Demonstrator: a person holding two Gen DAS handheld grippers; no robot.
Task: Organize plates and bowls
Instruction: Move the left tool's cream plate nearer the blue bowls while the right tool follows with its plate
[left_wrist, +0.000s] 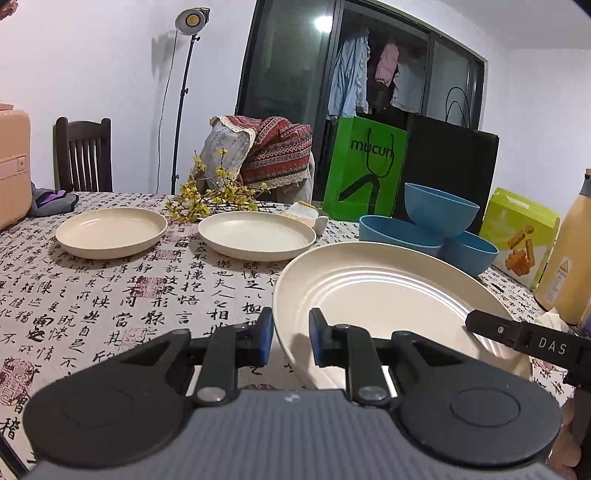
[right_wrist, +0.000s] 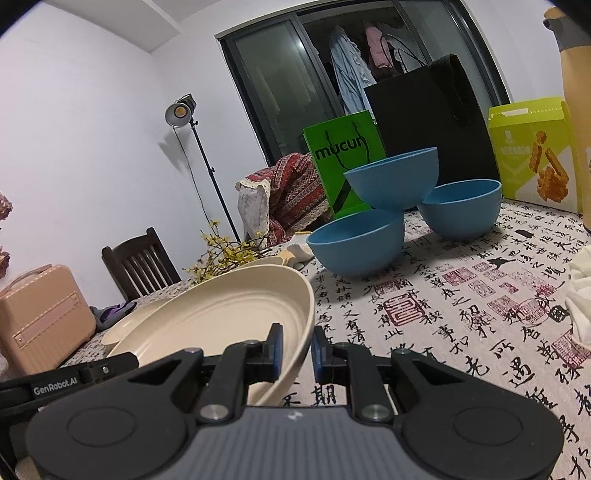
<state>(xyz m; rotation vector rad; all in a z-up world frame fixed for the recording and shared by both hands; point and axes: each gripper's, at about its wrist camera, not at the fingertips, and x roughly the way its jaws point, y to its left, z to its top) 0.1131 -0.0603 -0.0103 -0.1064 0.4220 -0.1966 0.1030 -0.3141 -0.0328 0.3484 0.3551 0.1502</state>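
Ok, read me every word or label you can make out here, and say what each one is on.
"mucun": on the green paper shopping bag.
"DAS": on the right gripper's black finger.
"GenRobot.AI": on the left gripper's black finger.
Black brush calligraphy and red seals: on the white printed tablecloth.
Print on the lime green snack box and tall yellow bottle: too small to read.

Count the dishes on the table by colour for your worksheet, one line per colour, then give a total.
Cream plates: 3: the held one, the middle one and the far left one.
Blue bowls: 3: the top one, the left one and the right one.
Total: 6
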